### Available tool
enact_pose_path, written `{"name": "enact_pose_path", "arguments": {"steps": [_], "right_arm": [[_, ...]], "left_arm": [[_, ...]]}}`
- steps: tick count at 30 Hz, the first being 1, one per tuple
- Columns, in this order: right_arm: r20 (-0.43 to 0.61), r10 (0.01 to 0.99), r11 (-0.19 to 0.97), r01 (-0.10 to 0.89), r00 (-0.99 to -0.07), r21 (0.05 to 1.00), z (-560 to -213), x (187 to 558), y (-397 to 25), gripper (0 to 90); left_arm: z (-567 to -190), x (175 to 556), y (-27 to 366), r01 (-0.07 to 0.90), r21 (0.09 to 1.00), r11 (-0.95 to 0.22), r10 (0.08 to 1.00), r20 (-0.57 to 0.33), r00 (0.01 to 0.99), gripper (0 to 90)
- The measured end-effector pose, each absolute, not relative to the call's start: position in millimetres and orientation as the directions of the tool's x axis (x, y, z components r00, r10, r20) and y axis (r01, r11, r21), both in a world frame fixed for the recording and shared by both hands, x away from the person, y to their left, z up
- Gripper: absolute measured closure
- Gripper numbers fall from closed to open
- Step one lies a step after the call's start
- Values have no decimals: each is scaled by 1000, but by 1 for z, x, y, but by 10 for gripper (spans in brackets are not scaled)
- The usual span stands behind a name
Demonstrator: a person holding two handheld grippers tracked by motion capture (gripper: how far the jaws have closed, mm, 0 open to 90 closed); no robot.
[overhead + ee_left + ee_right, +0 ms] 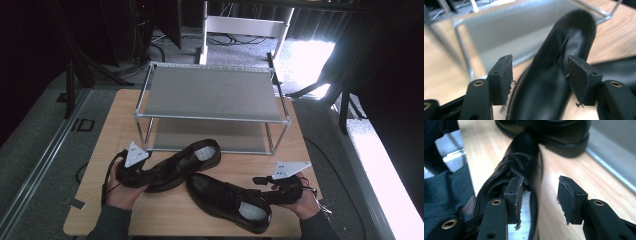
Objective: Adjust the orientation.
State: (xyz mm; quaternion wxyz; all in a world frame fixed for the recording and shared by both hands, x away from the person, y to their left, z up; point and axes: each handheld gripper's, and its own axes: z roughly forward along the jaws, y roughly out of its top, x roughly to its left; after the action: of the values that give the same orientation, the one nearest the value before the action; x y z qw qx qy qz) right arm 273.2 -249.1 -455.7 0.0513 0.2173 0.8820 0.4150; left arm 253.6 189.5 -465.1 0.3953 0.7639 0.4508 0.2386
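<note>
While both black leather shoes lie on the table [165,210] in front of the two-tier shoe rack [210,95], the work looks to be at the grasping step, ahead of any lift onto the rack. The rear shoe [182,162] lies near the rack's front left leg, its open heel toward the rack and its toe toward the left gripper [131,170]. In the left gripper view its fingers [501,78] stand apart on either side of the toe, close to the leather but, as far as I can tell, not pressing it. The near shoe [227,200] lies toward the table's front right corner, its heel opening facing the right gripper [280,189]. In the right gripper view those fingers [514,195] are also spread: one sits inside the heel opening over the pale insole, the other outside the shoe's wall above bare wood, so the wall lies between them unclamped.

Next, I judge, each gripper must close firmly. The right one has a thin wall to pinch and should hold well. The left one faces a broad, smooth, rounded toe that could slip, so a deeper reach seems wise before raising the shoes toward the shelves.
</note>
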Motion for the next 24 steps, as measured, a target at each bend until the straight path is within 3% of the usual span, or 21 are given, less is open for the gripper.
{"name": "enact_pose_path", "arguments": {"steps": [6,13,20,24], "right_arm": [[64,526,506,373,-848,778,-455,287,-243,544],[61,579,449,380,-813,809,-452,302,-231,547],[4,586,491,359,-811,794,-451,305,-216,545],[-8,584,503,354,-812,789,-454,306,-214,544]], "left_arm": [[-488,218,209,560,809,-179,926,-54,373,276],[-519,204,213,623,766,-159,936,-84,342,201],[-539,220,211,703,683,-197,951,-43,307,350],[-541,225,208,707,670,-225,939,-44,340,415]]}}
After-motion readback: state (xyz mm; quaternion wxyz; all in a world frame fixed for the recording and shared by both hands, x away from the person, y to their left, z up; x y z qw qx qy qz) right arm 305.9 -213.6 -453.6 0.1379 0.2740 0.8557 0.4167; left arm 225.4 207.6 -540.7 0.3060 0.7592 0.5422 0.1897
